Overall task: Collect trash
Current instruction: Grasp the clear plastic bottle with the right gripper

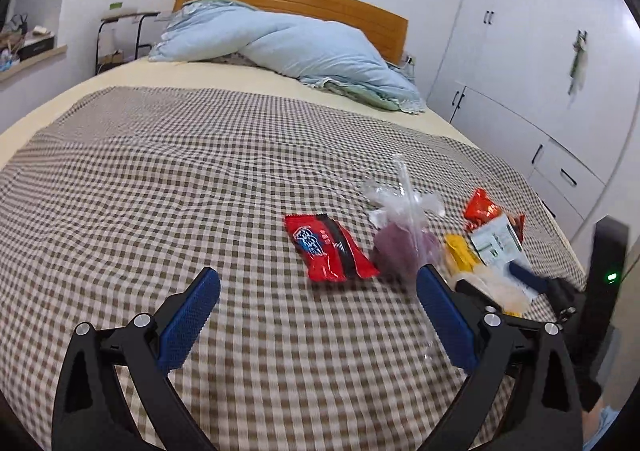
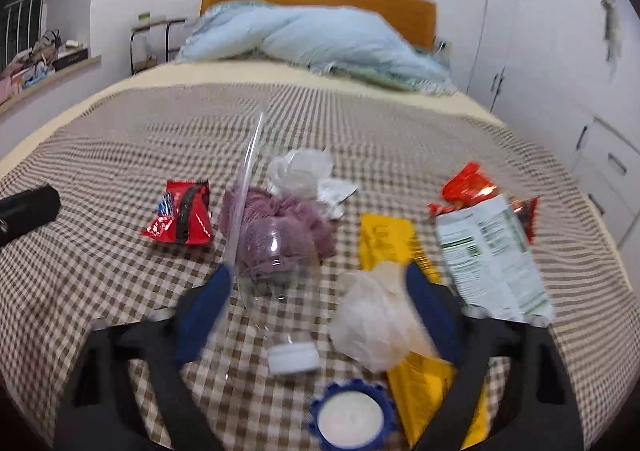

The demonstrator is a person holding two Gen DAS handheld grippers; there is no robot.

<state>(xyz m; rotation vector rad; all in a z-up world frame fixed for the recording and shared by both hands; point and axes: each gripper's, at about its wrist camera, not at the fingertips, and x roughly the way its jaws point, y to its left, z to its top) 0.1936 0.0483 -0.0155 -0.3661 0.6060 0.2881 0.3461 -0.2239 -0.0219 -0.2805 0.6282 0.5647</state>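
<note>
Right gripper (image 2: 316,287): jaws spread, crumpled white plastic wrap (image 2: 376,327) touching its right pad, nearer arm.
Left gripper (image 1: 318,291): spread, empty, left of wrap.

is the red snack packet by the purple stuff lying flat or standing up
Lying flat: the red snack packet rests face up on the checkered bedspread, its printed front showing.

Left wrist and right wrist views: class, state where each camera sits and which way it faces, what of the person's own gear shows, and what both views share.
Left wrist: on the left gripper, low over the checked bedspread, facing the headboard; its open blue fingers and the right gripper's tip show.
Right wrist: on the right gripper, facing the same way, closer over the trash; its open fingers show.
Shared: red snack packet, blue duvet.
</note>
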